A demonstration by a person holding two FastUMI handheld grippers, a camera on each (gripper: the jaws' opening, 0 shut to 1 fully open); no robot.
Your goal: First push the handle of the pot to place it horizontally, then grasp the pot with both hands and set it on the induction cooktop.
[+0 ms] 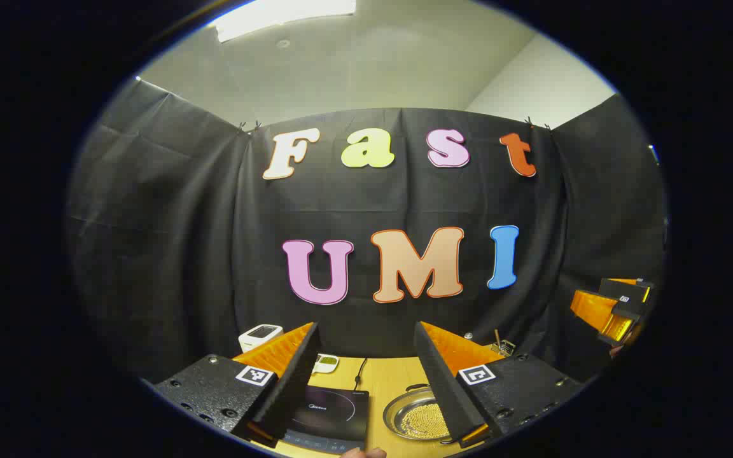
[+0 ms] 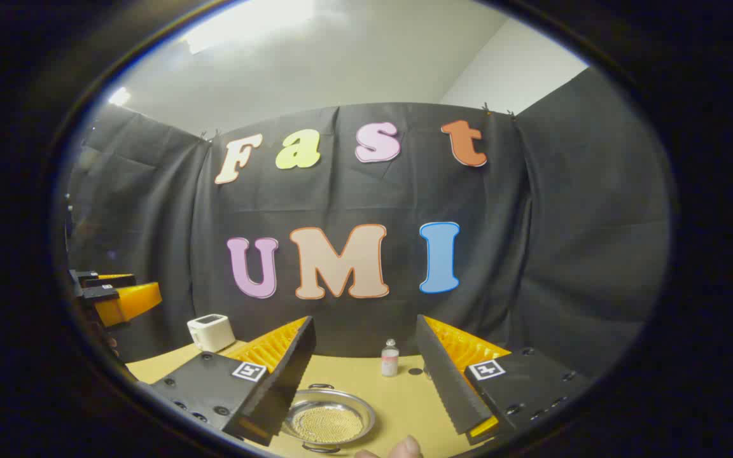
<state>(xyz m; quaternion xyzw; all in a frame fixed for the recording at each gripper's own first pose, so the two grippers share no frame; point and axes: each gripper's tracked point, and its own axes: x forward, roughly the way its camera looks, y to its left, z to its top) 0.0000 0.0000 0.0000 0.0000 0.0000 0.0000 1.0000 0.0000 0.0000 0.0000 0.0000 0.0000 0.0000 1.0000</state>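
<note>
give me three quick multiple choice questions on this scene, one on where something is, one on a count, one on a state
1. Where does the pot sit?
A. on the induction cooktop
B. on the table beside the induction cooktop
C. held in a tool

2. How many small bottles stand on the table in the right gripper view?
A. one
B. two
C. three

3. How are the right tool's fingers?
A. shut on the pot
B. shut on nothing
C. apart, holding nothing

Answers:
1 B: the pot rests on the wooden table to the right of the induction cooktop.
2 A: a single small bottle stands near the back.
3 C: the fingers stand wide apart with the pot beyond them.
</note>
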